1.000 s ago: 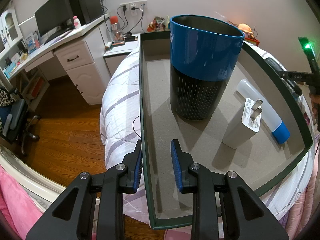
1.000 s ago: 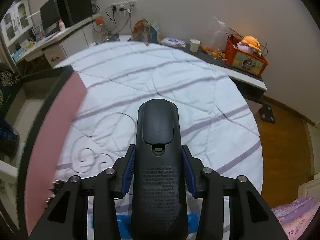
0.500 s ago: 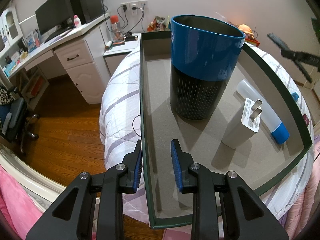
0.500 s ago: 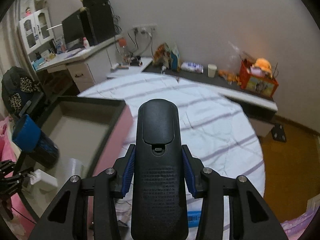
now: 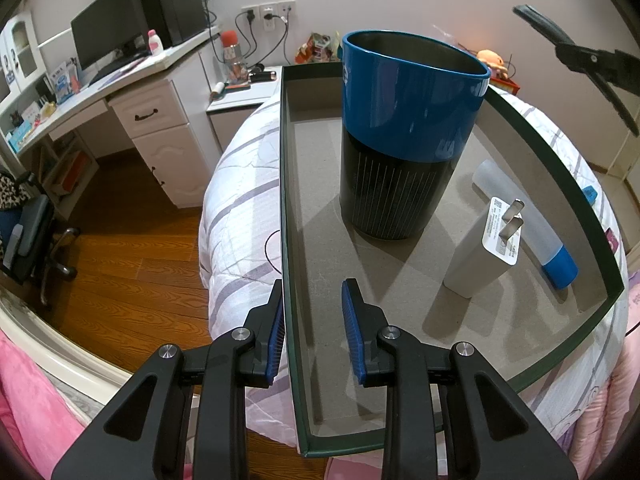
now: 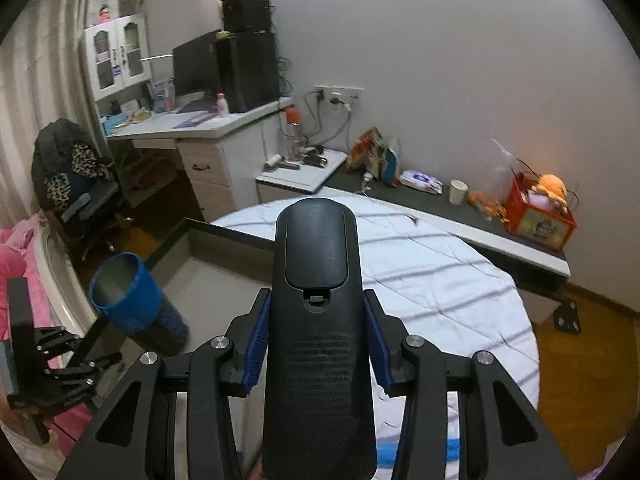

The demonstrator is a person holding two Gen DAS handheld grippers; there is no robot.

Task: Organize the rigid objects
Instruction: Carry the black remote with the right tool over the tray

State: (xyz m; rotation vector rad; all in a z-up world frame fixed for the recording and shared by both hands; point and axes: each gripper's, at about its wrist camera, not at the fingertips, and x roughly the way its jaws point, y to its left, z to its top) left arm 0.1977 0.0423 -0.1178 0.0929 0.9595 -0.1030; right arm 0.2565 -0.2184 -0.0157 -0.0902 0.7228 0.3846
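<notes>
A dark green tray (image 5: 286, 208) with a grey floor lies on the bed. In it stand a blue and black cup (image 5: 404, 136) and a white charger (image 5: 480, 252), and a white bottle with a blue cap (image 5: 536, 232) lies at the right. My left gripper (image 5: 312, 328) straddles the tray's left wall, one finger outside and one inside. My right gripper (image 6: 316, 344) is shut on a black remote control (image 6: 316, 320), back side up, held in the air above the bed. It shows at the upper right of the left wrist view (image 5: 576, 56). The cup (image 6: 128, 300) and tray (image 6: 224, 232) lie to its left.
A white desk (image 5: 132, 92) with monitor and drawers stands left across a wooden floor (image 5: 120, 260). A dark shelf (image 6: 480, 216) with a red box runs behind the bed. A small blue object (image 5: 589, 194) lies on the quilt right of the tray. Pink bedding (image 5: 24, 412) is nearby.
My right gripper has risen with the remote and turned left, bringing the tray and cup into its view. My left gripper and the tray have not moved.
</notes>
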